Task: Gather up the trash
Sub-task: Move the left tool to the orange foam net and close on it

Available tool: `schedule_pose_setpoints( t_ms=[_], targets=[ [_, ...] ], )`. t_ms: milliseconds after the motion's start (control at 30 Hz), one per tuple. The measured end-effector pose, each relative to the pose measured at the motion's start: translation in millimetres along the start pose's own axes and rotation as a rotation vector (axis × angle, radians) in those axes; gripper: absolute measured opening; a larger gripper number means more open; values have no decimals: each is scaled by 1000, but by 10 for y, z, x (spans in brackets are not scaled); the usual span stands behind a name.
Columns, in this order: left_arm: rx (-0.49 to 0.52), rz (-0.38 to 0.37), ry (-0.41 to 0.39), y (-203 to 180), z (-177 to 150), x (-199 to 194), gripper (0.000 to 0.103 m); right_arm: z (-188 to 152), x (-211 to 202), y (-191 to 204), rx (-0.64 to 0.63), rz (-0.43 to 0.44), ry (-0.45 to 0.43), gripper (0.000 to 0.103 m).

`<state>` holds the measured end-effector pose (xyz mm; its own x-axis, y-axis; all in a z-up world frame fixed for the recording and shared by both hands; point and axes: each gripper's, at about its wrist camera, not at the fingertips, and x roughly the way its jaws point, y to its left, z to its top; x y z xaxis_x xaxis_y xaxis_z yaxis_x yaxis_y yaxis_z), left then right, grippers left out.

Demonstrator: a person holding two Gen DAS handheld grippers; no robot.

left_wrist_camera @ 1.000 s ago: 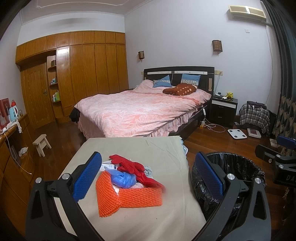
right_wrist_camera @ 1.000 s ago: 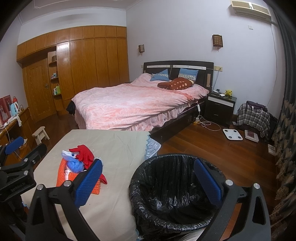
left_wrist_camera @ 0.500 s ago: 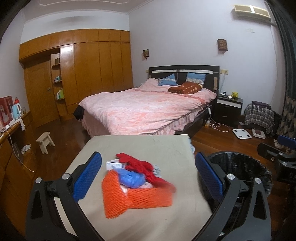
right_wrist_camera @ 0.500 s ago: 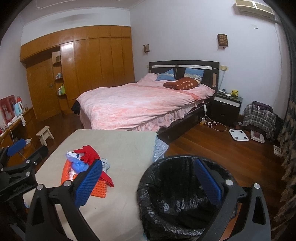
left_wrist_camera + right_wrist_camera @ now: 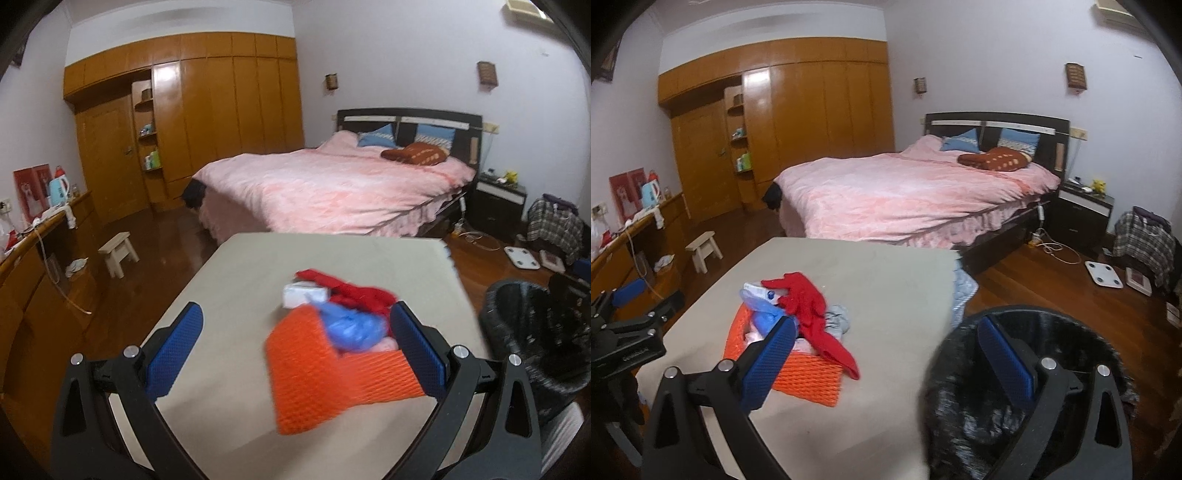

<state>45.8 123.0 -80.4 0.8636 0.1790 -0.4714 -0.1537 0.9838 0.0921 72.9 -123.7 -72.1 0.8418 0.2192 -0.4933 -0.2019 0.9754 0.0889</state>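
Note:
A pile of trash lies on the beige table: orange foam netting, a blue plastic bag, red plastic and a small white box. The pile also shows in the right wrist view, with the netting and red plastic. A bin with a black liner stands right of the table, also in the right wrist view. My left gripper is open and empty, just short of the pile. My right gripper is open and empty, between pile and bin.
A bed with a pink cover lies beyond the table. A wooden wardrobe fills the far wall. A small stool and a side counter are at the left. A nightstand and a floor scale are at the right.
Both grippers have swung left, so the pile and the bin shifted right in both views. The left gripper's right finger now sits close beside the pile. Both stay open.

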Motion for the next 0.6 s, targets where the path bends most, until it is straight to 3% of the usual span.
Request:
schedule_pose_setpoints(
  t_ms=[333, 600],
  targets=[
    [8, -2, 78, 58, -299, 527, 97, -180, 522, 159, 8, 24, 61, 77],
    [4, -62, 123, 0, -396, 896, 83, -303, 765, 145, 3, 4, 109, 75]
  ],
)
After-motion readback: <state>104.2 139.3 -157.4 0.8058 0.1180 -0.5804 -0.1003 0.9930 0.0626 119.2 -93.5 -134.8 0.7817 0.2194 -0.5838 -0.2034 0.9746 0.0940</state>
